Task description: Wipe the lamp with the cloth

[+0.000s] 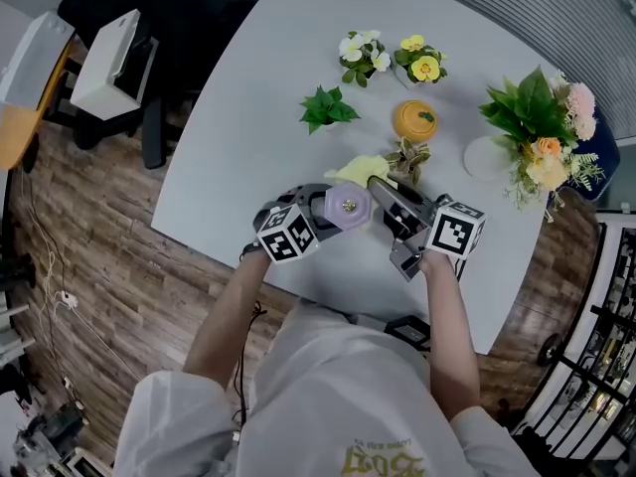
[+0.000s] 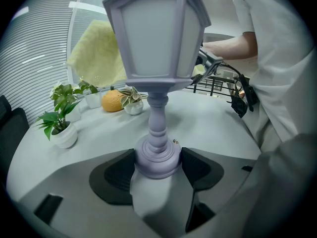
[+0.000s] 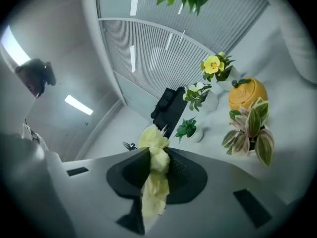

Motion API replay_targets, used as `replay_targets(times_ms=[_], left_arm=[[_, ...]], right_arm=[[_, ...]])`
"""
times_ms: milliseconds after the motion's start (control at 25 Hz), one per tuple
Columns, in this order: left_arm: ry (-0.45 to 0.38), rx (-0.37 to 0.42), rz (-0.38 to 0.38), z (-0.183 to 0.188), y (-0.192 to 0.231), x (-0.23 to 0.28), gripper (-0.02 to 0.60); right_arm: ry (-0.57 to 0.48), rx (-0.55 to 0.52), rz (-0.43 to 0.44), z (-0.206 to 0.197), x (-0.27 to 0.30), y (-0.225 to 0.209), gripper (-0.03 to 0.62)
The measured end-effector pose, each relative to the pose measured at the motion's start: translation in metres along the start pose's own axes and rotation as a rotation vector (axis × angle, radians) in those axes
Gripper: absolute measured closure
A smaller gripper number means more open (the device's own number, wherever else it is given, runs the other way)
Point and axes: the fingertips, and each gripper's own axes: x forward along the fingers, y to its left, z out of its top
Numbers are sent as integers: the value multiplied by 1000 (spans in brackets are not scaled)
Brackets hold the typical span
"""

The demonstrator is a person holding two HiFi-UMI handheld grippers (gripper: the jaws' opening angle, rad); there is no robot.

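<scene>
I read the place as an office or lab-style workroom, not a home. A large rounded pale-grey bench [image 1: 229, 137] stands on wood-plank flooring [image 1: 99, 266]. Behind it runs a curved wall of horizontal slats [image 3: 148, 58], and strip lights [image 3: 78, 104] show on the ceiling in the right gripper view. A black office chair [image 1: 169, 8] and a white boxy unit [image 1: 111, 63] sit at the far left, loose cables [image 1: 50, 286] trail over the floor, and a black wire rack [image 1: 606, 316] stands at the right. Potted plants [image 1: 326, 107] and a flower arrangement [image 1: 542, 137] are laid out on the bench as props.
</scene>
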Motion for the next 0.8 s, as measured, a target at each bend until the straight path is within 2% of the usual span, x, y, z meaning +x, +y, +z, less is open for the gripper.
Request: replay_targets(times_ms=[200,560,800], left_arm=[[1,-3,3,-1,1,-1,277],[5,-6,-1,0,0,1,278],[6,-8,-3,0,1,1,277]], right_arm=[[58,25,19,-14,0,-7,514],[37,152,134,-18,0,-8,514],[60,152,122,-24,1,-16,514]])
